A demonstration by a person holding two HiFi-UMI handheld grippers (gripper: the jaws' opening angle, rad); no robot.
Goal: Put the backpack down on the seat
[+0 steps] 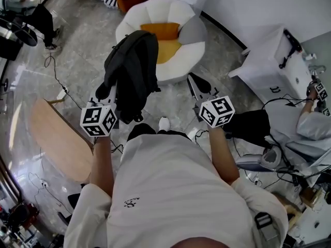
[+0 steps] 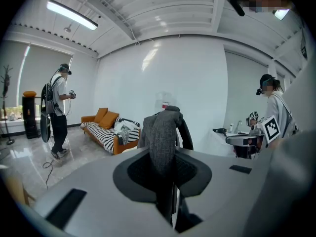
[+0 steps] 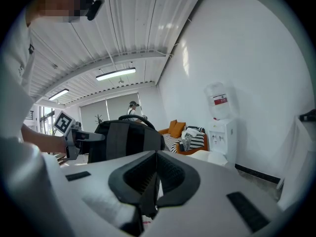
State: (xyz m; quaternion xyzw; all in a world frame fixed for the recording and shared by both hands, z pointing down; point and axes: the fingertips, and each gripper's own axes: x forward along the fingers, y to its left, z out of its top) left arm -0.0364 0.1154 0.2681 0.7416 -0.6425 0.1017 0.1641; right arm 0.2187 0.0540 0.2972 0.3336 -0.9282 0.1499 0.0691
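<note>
A dark grey and black backpack (image 1: 133, 68) hangs in the air from my left gripper (image 1: 109, 93), just in front of a white petal-shaped seat (image 1: 176, 14) with an orange cushion (image 1: 161, 31). In the left gripper view the jaws (image 2: 165, 157) are shut on the backpack's grey woven strap (image 2: 163, 132), which rises between them. My right gripper (image 1: 196, 82) is off to the right of the backpack, not touching it, its jaws (image 3: 154, 177) shut with nothing between them. The right gripper view has the backpack (image 3: 123, 139) at its left.
A round wooden table (image 1: 57, 133) stands at my left. A white cabinet (image 1: 274, 61) and a seated person (image 1: 310, 123) are at the right. Cables lie on the marble floor (image 1: 57, 81). A striped sofa (image 2: 106, 132) and a water dispenser (image 3: 221, 132) stand along the wall.
</note>
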